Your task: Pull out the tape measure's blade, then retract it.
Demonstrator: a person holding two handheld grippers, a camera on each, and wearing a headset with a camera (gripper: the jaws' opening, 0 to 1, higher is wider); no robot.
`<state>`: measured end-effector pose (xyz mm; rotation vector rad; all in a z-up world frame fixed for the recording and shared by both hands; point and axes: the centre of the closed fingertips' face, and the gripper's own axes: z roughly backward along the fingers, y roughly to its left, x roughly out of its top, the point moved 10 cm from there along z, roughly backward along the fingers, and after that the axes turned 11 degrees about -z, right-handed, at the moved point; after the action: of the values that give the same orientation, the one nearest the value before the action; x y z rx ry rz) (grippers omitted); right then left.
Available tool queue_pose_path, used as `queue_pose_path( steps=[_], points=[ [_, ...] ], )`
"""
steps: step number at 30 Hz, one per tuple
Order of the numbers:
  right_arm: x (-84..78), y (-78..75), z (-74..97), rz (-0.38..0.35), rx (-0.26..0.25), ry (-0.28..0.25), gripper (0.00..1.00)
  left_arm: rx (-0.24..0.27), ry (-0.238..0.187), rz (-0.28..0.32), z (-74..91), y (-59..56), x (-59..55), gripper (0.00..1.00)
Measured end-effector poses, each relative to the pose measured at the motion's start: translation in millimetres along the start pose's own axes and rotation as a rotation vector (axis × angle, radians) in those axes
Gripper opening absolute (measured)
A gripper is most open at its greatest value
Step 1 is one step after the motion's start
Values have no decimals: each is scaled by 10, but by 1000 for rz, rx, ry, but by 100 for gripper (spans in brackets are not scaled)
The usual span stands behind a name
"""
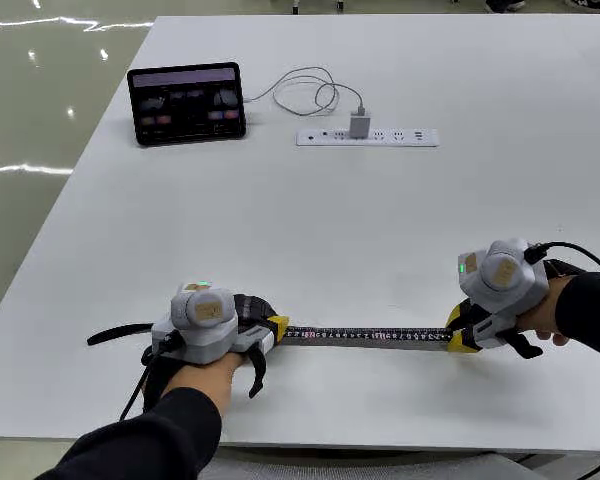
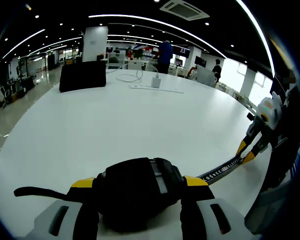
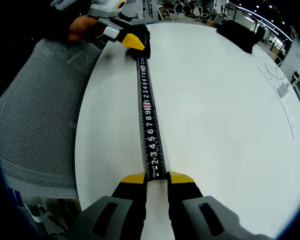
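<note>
Tape measure case (image 1: 252, 310) was seen clamped between the jaws of the left tongs (image 1: 272, 328) near the front edge of the white surface (image 1: 380, 220), the jaws being spread just wide enough to grip the black body on both sides. Its blade (image 1: 370, 336) was stretched flat along the surface toward the right tongs (image 1: 458, 332), whose jaws were closed narrowly on the blade's free end. The blade's long axis was laid straight from one pair of tongs to the other, roughly parallel to the front edge, with the case at the left end and the tip at the right. The pull-out was judged largely done. For retraction, the right tongs would need to be carried back along that same line toward the case, with the left held steady, so that the blade is fed in straight and neither kinked nor let snap.
</note>
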<state>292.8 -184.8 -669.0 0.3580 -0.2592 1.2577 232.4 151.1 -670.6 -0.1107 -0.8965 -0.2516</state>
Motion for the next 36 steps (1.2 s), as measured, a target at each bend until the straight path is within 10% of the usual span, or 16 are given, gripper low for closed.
queue_pose_path(
  steps=[36],
  points=[
    [81,48,-64,34,1,-65,11,-5,-5,0,0,3,3,62]
  ],
)
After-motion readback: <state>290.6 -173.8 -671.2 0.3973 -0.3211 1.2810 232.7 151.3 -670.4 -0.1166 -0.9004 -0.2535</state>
